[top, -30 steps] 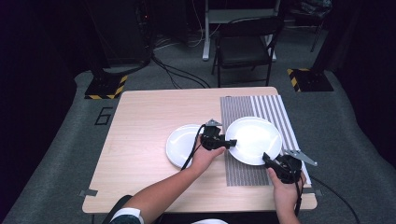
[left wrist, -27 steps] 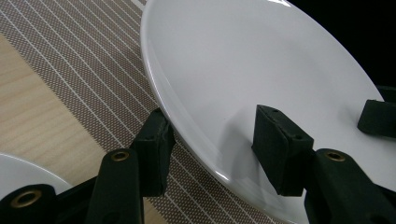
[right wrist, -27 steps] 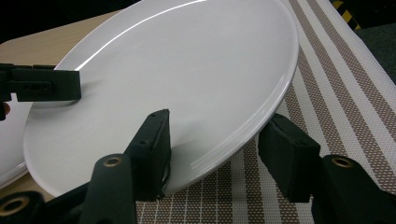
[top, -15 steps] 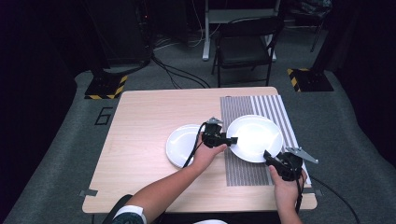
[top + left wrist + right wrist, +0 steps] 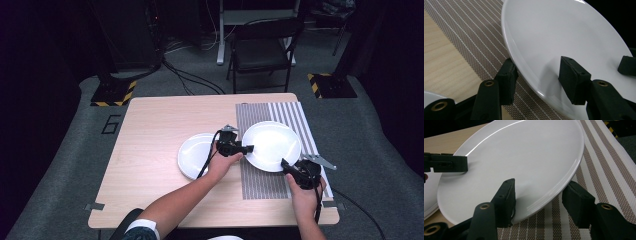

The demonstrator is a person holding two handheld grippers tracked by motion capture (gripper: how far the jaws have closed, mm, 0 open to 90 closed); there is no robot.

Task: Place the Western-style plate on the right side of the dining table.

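Observation:
A large white plate [image 5: 272, 145] lies on the striped placemat [image 5: 280, 112] at the table's right. My left gripper [image 5: 248, 148] is at its left rim and stands open. In the left gripper view [image 5: 540, 80] one jaw sits under the rim and the other over the plate's [image 5: 564, 37] face. My right gripper [image 5: 284, 163] is at the near right rim, also open. In the right gripper view [image 5: 539, 200] one jaw lies over the plate [image 5: 524, 152] and the other stands just outside the rim, with mat showing between. A smaller white plate [image 5: 195, 155] lies just to the left.
The wooden table [image 5: 150, 140] has bare room on its left half. A black chair [image 5: 262, 50] and a desk leg stand on the floor beyond the far edge. Cables trail from both grippers toward the person.
Both grippers have crept a little farther onto the large plate's rim. The right hand has shifted slightly away from the person. The plate has barely moved.

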